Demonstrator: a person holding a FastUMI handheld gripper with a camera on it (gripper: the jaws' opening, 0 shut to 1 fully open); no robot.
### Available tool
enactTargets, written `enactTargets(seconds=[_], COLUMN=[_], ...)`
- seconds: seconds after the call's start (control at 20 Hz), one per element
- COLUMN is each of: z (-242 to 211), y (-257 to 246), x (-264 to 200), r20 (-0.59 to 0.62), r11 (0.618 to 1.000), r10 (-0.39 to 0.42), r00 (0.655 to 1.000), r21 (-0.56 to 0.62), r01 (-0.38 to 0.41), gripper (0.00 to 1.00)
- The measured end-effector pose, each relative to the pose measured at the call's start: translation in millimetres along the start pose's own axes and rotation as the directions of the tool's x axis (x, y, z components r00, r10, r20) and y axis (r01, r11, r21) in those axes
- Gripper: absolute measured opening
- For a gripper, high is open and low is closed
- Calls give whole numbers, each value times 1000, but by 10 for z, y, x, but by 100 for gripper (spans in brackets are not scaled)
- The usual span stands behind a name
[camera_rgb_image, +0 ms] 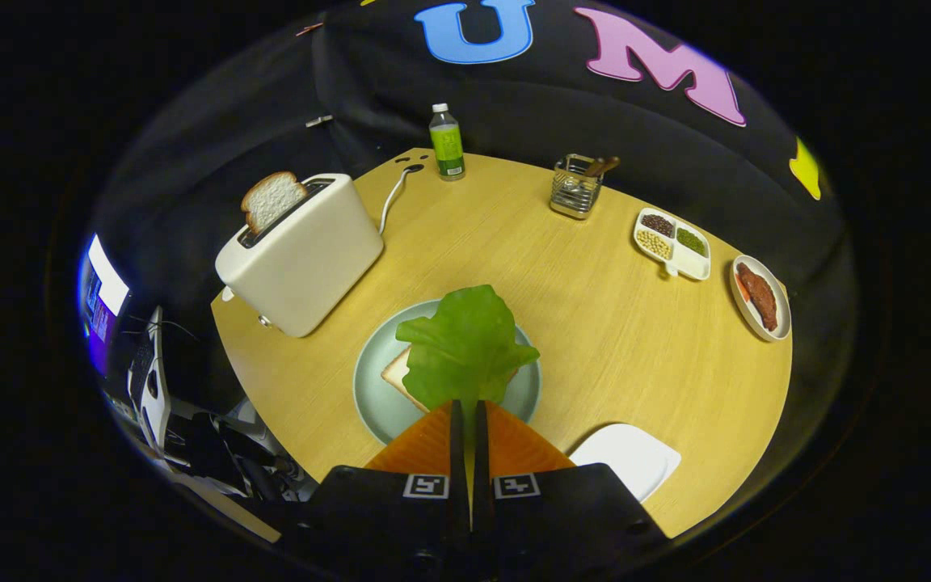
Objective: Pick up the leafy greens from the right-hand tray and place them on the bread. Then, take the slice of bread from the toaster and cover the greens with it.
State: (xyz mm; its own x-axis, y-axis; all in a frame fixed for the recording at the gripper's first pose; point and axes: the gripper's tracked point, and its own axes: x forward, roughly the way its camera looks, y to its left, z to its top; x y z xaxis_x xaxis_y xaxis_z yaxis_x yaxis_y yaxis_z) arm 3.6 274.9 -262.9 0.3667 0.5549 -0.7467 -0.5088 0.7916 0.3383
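The tool [465,414] is at the bottom middle of the frame, and its two fingers are pressed almost together on the bottom end of the greens [465,347]. The green leaf stands up just ahead of the fingers, in the middle of the frame. It is over a slice of bread [398,374] that lies on a round pale plate [368,380], but it is hard to tell if the leaf touches the bread or hangs a bit above it. The plate sits on the round wooden worktop [595,323]. In the upper left of the frame is a white toaster [300,259] with a second slice [271,200] sticking up out of its slot. A white cord [391,198] runs from the toaster toward the back of the worktop. Near the top middle stands a small bottle [447,142] with a green label. To its right is a metal rack [576,188] with some sticks in it. On the right side is a white dish [671,243] split into parts, with beans in it. Just right of that is a small plate with meat [760,297]. At the lower right, next to the tool, is a white tray [631,457].
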Motion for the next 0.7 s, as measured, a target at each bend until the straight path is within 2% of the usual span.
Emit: enactTargets(seconds=[0.25,0.3,0.45,0.6,0.7], z=[50,32,115,444,809], y=[178,199,283,478,728], x=[302,388,395,152,-111], r20=[-27,-28,15,136,251], r11=[1000,999,998,998,999], r10=[-25,-33,-66,-63,-32], r00=[999,999,998,989,968], r21=[13,20,4,-15,-31], r01=[26,34,65,65,41], gripper=[7,17,96,99,99])
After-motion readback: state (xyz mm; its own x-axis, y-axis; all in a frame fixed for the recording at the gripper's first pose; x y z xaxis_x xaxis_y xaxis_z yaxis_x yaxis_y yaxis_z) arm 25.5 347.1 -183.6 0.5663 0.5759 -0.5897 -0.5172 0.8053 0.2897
